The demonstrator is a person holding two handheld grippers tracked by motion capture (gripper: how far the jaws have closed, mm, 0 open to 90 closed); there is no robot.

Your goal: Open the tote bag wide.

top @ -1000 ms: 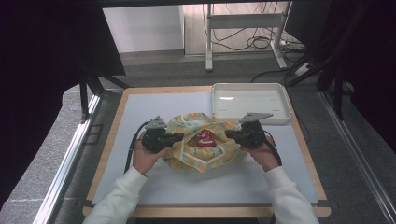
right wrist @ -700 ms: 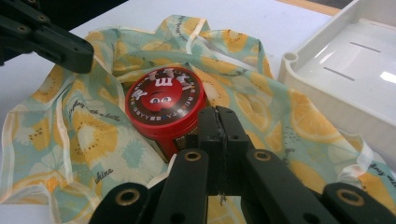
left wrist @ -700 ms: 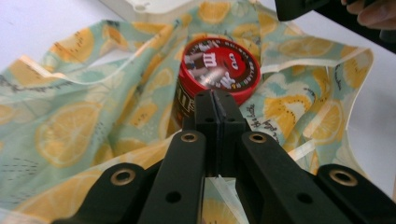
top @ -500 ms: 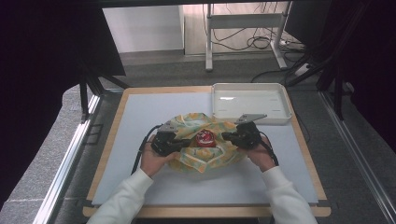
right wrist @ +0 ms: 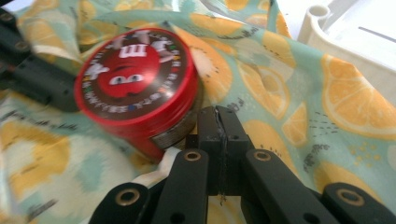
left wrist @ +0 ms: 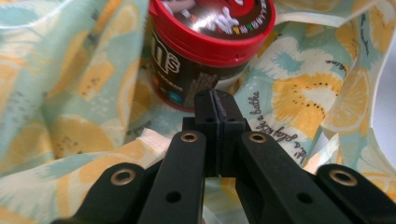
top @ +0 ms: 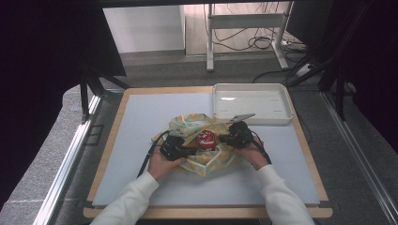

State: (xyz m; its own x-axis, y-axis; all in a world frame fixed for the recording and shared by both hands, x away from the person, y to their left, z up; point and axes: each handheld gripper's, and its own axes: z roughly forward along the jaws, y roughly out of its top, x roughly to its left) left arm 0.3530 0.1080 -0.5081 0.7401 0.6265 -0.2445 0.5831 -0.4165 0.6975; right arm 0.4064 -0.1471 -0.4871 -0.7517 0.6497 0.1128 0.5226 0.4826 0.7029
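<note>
A person sits at the near edge of a pale tabletop [top: 141, 122] with a wooden border, both white-sleeved forearms reaching in from the bottom of the high view. Each hand holds a black two-jaw claw.

At the middle of the tabletop lies a crumpled cloth [top: 206, 157], pale green and printed with yellow and orange citrus slices. A round candy tub [top: 206, 139] with a red lid and brown sides stands on the cloth, with folds of fabric bunched up around it. In the right gripper view the lid shows a red cartoon face.

The left claw [top: 190, 151] sits just left of the tub, pointing toward it. In the left gripper view its jaws are pressed together; a cloth edge runs right beneath them, and whether any fabric is pinched cannot be told. The jaw tips are close in front of the tub's lower side.

The right claw [top: 224, 138] sits just right of the tub, pointing left at it. In the right gripper view its jaws are likewise together, close beside the tub's base, and the cloth spreads behind them.

A shallow white plastic tray [top: 286, 105] rests at the far right of the tabletop, apart from the cloth.
</note>
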